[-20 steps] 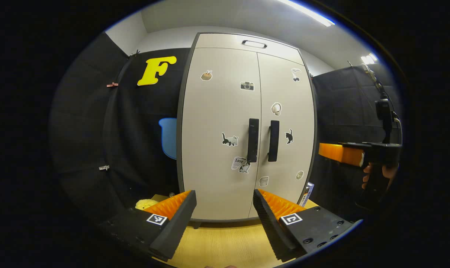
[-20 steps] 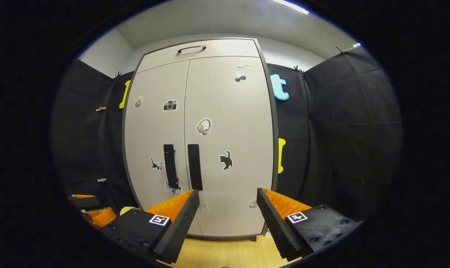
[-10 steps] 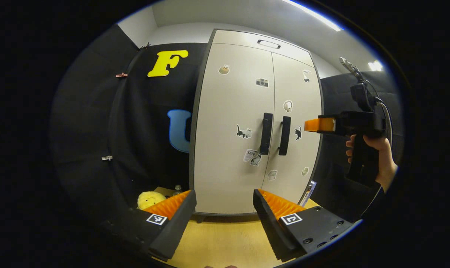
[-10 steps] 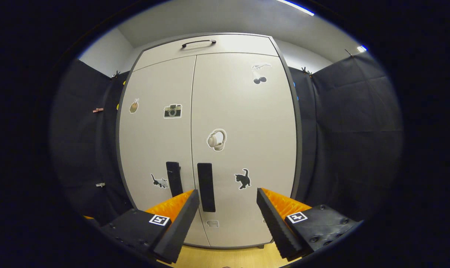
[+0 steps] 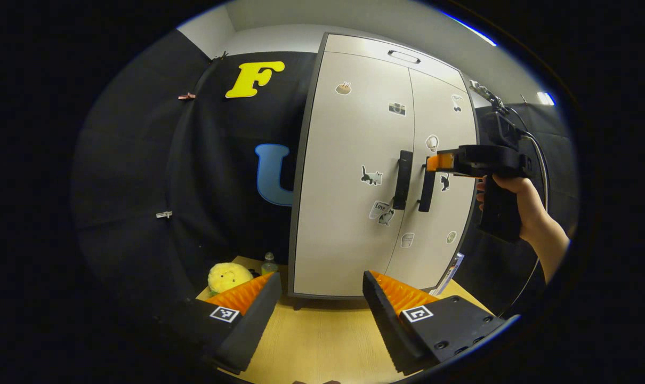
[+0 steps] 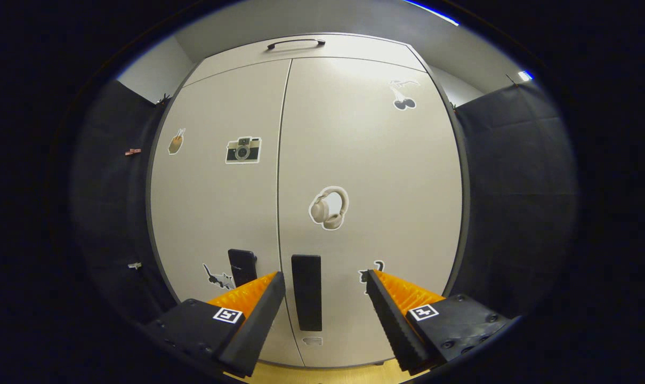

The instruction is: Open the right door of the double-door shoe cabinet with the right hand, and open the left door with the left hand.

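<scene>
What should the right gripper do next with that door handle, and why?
Probably ease the right gripper a little farther forward, then close on the right door's handle. Its fingers are spread, the handle stands between them but ungripped, and both cabinet doors look shut. The left gripper sits open, farther back.

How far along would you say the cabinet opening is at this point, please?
Nothing is finished: both cabinet doors sit shut. In hand: the right gripper, jaws open, brackets the right door handle without gripping it. Left: clamping and pulling that door, then the left gripper, open and well back, taking the left handle.
</scene>
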Action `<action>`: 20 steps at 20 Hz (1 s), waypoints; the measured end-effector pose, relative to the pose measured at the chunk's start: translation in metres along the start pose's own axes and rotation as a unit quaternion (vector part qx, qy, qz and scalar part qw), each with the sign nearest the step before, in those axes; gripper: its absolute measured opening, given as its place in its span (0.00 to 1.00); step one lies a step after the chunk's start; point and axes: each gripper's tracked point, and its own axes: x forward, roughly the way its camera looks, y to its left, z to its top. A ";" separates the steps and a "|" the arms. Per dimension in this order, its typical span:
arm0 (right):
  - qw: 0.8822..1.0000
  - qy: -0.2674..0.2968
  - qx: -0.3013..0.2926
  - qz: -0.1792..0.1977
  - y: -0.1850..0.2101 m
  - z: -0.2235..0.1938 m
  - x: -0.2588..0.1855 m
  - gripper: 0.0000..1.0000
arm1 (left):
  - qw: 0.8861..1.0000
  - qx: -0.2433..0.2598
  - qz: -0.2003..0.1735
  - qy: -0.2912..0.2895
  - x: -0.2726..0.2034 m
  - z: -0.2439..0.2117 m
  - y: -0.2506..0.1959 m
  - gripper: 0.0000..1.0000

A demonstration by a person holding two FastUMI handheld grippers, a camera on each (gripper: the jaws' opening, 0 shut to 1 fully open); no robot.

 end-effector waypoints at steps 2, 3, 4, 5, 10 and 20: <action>1.000 0.015 0.007 0.001 0.002 -0.010 0.012 0.97 | 1.000 0.004 0.003 0.005 0.000 -0.002 0.002 0.95; 1.000 0.020 0.007 0.001 0.003 -0.015 0.016 0.97 | 1.000 0.006 0.005 0.005 0.000 -0.002 0.004 0.95; 1.000 0.025 0.004 0.003 0.004 -0.019 0.021 0.97 | 1.000 0.008 0.009 0.005 0.000 -0.002 0.006 0.95; 1.000 0.028 0.001 0.004 0.005 -0.024 0.024 0.97 | 1.000 0.009 0.016 0.004 0.001 -0.002 0.009 0.95; 0.999 0.047 0.013 0.015 0.014 -0.039 0.036 0.95 | 1.000 -0.005 0.023 0.004 0.000 -0.005 0.014 0.95; 0.999 0.047 0.018 0.014 0.017 -0.041 0.037 0.32 | 1.000 0.000 0.022 0.001 -0.008 -0.005 0.009 0.95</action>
